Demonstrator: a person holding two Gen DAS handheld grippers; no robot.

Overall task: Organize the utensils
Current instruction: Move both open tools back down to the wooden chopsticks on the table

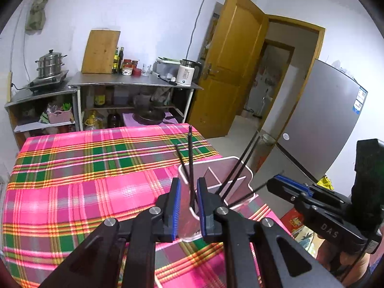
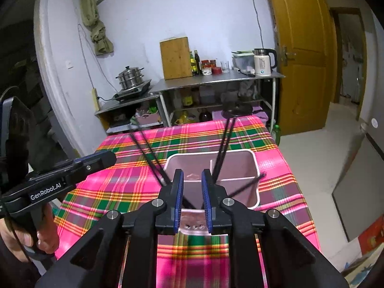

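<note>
The pink divided holder (image 2: 254, 165) is sitting on the plaid-covered desk (image 1: 72, 168), close to the desk's right-hand edge as the left wrist view shows it, and black chopsticks are already standing in it — one pair (image 1: 190, 165) leaning in the left compartment, another pair (image 2: 224, 144) crossing upward from the right compartment, and one more stick (image 2: 249, 184) lying low across the near-right section. No loose utensils are showing anywhere on the cloth, so my judgement is that the sorting is nearly or fully done; whether the low-lying stick counts as properly seated is hard to say.

The left hand-held gripper (image 1: 188, 206) is hanging over the holder's left end with its jaws parted; one chopstick is running up between the blue pads without being pinched, as far as I can tell. The right hand-held gripper (image 2: 192, 196) is hovering at the holder's near rim, jaws likewise apart and holding nothing.

Room is lopsided. The whole left and far stretch of the desk is bare cloth, while the holder is sitting near a drop to the floor on the right. The slanting sticks are fanning out above the rim, so any withdrawal probably wants to go upward and back — a sideways sweep risks catching them and tipping the light holder toward that edge.
</note>
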